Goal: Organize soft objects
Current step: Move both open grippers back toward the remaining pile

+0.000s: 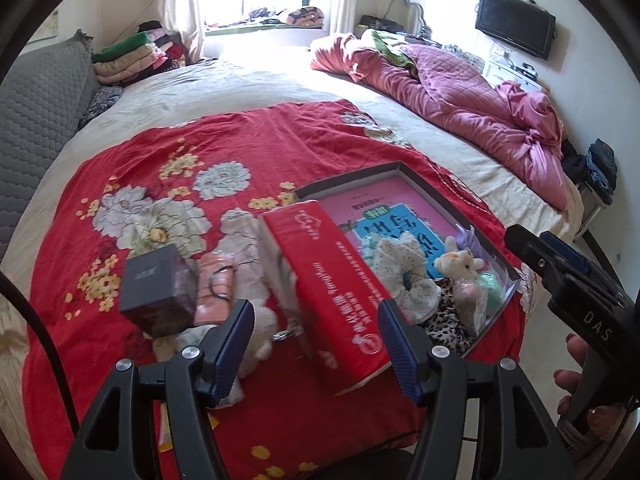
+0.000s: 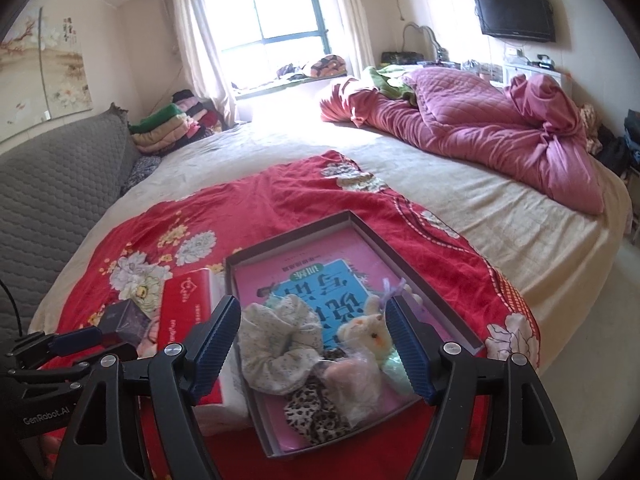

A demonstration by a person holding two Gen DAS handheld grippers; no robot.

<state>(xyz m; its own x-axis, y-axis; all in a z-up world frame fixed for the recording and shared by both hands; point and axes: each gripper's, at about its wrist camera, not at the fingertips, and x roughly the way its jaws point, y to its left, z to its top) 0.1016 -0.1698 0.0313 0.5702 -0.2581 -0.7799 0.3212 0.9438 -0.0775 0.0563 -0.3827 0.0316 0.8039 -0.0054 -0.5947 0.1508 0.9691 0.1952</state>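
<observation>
A shallow grey box (image 1: 394, 166) (image 2: 352, 216) with a pink book inside lies on the red floral cloth (image 1: 224, 148). Its near end holds soft things: a white dotted scrunchie (image 2: 280, 336) (image 1: 404, 264), a leopard scrunchie (image 2: 316, 412), a small plush bear (image 2: 370, 332) (image 1: 460, 260) and a pale green piece (image 1: 490, 284). My left gripper (image 1: 316, 320) is open above a red tissue pack (image 1: 340, 280). My right gripper (image 2: 314, 330) is open over the box's near end, the soft things between its fingers.
A dark cube box (image 1: 156, 288), a pink pouch (image 1: 216, 292) and pale soft items (image 1: 244, 248) lie left of the tissue pack. A crumpled pink quilt (image 2: 480, 128) fills the bed's right. Folded clothes (image 2: 172, 124) and a grey headboard (image 2: 52, 192) stand left.
</observation>
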